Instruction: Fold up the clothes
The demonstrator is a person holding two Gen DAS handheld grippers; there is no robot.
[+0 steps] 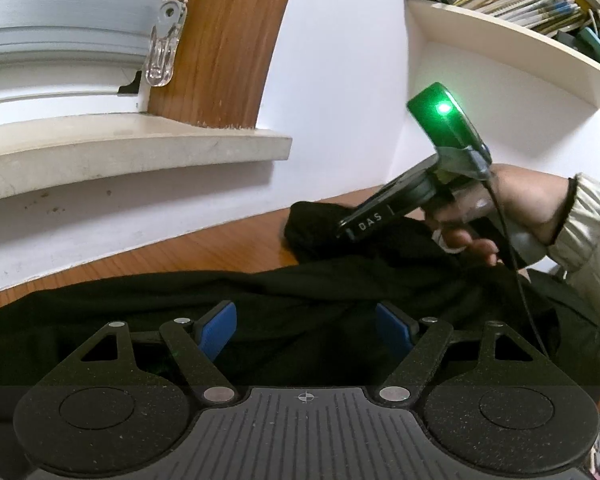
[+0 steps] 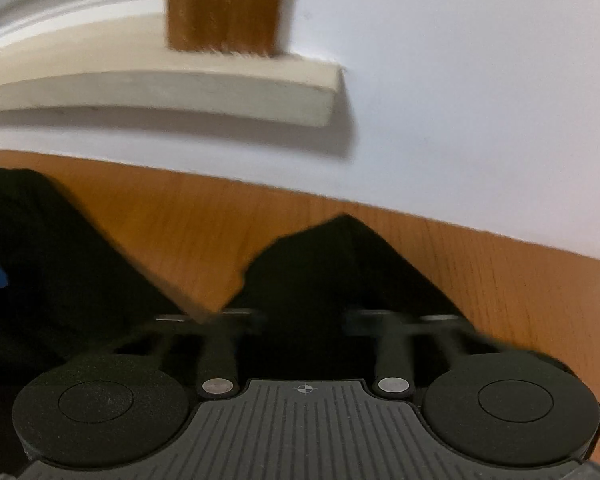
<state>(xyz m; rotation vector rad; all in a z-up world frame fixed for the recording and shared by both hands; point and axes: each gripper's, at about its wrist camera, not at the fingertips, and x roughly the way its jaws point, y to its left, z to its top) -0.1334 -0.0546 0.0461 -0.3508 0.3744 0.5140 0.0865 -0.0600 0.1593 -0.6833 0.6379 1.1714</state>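
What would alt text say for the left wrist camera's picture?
A black garment lies rumpled on a wooden table, with the left gripper open just above it. To the right, a hand holds the right gripper over the cloth.

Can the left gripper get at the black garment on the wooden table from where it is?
Probably yes. The left gripper is open just above the black garment, with nothing between them; the right gripper works farther back, over another part of the cloth.
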